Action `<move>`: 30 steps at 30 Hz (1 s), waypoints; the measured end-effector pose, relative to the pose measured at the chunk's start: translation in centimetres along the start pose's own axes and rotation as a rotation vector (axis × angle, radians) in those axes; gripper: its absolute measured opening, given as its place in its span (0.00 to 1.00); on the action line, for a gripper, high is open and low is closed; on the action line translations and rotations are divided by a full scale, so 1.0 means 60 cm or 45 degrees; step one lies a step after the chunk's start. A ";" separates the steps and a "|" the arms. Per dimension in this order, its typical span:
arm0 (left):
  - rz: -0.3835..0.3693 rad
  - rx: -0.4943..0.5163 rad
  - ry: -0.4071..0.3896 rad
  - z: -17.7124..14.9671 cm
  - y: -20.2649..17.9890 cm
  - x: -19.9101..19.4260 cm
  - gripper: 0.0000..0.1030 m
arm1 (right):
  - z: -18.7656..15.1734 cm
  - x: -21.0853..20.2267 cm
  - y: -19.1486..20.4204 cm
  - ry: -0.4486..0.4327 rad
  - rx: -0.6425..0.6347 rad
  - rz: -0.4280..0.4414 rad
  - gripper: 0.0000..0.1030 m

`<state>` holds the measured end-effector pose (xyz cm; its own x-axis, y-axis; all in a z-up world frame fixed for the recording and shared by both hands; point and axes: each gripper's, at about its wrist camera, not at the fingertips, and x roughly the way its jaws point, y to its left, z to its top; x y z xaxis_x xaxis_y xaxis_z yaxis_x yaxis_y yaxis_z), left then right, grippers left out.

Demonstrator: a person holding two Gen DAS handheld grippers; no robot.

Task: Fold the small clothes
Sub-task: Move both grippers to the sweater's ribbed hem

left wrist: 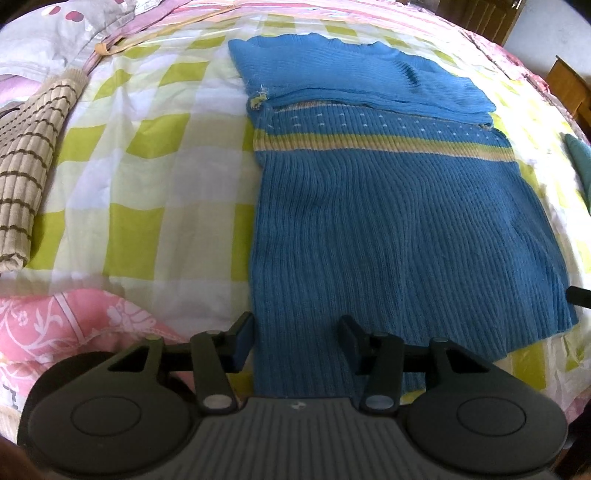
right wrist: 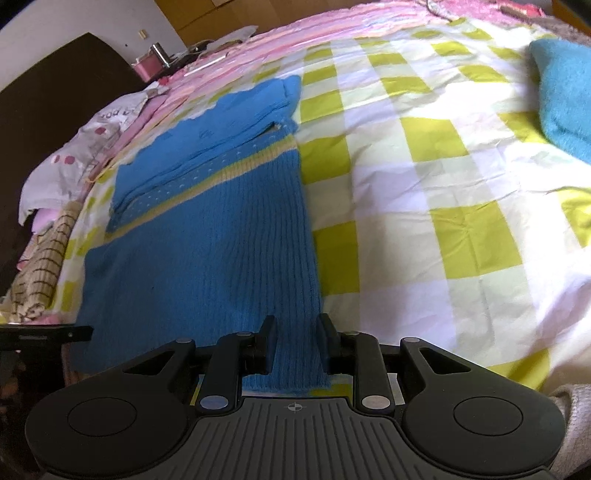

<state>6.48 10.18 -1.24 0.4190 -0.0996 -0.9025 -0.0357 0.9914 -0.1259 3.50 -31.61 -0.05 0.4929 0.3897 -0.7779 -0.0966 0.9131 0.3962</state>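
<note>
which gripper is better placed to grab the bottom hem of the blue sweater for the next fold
Both, really: the left gripper is open over the blue sweater at its left hem corner, the right gripper open astride the right one. Right has a slight edge, its jaws being narrower.

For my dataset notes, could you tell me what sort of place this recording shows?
Most likely a home bedroom: the blue knitted sweater lies on a bed with a green checked quilt, pink floral bedding at its edge and a dark headboard behind.

place: home bedroom | cues: bed with checked quilt [right wrist: 424, 155], pink floral bedding [left wrist: 55, 325], wooden door [left wrist: 487, 14]
</note>
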 end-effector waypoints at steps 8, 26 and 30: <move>-0.084 -0.030 0.000 -0.003 0.001 -0.005 0.28 | -0.003 0.000 -0.011 0.039 0.049 0.067 0.24; -0.140 -0.052 0.009 -0.001 -0.001 0.004 0.30 | -0.013 0.006 -0.028 0.013 0.149 0.209 0.23; -0.170 -0.056 0.003 -0.002 0.000 0.002 0.17 | -0.015 0.009 -0.028 0.031 0.166 0.242 0.12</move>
<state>6.43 10.15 -1.39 0.4206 -0.2308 -0.8774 -0.0191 0.9646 -0.2630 3.19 -32.84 -1.59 0.4552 0.5575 -0.6943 -0.0725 0.8003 0.5952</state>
